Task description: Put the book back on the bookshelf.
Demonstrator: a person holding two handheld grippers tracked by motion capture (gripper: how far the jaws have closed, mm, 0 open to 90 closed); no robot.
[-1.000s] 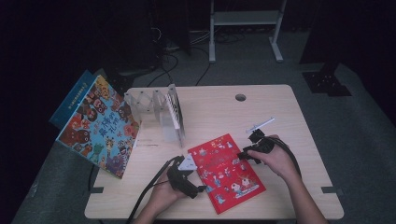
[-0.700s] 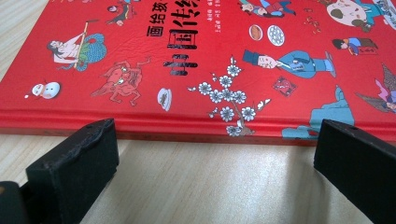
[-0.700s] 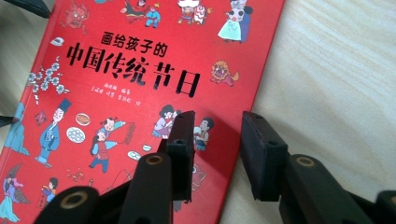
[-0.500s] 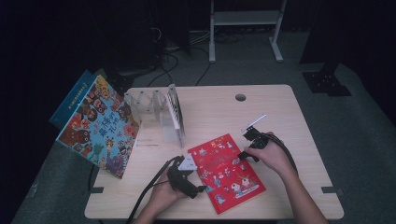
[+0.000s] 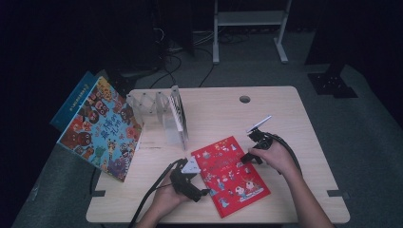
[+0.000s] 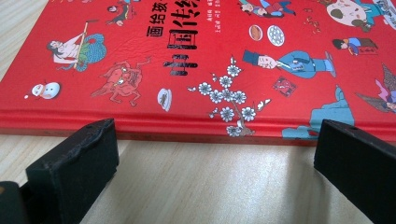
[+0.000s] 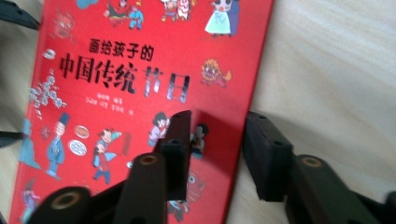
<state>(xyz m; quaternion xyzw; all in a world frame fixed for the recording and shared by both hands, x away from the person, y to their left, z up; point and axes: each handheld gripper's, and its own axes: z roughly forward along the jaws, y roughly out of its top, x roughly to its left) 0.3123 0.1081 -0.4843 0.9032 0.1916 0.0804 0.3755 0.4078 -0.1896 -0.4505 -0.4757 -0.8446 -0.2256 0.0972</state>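
Observation:
A red picture book (image 5: pixel 230 173) with Chinese title lies flat on the wooden table (image 5: pixel 214 109). My left gripper (image 5: pixel 192 185) rests low at the book's left edge. In the left gripper view its jaws (image 6: pixel 217 140) stand wide apart, with the red spine (image 6: pixel 196 126) just ahead of them and untouched. My right gripper (image 5: pixel 252 154) sits at the book's right edge. One of its fingers (image 7: pixel 180 140) hangs over the cover (image 7: pixel 116 84) and the other is beyond the edge over bare wood. Its jaws have just been opening, with the book's edge between them and no pad pressing.
A clear plastic book rack (image 5: pixel 164 111) stands at the table's back left. A colourful picture book (image 5: pixel 100 128) leans off the left edge with a blue book (image 5: pixel 71 102) behind it. A cable hole (image 5: pixel 244 99) is near the back edge. A white frame (image 5: pixel 247 23) stands on the floor beyond.
My right gripper has shifted and tilted slightly at the book's right edge. The left gripper and the red book have stayed put.

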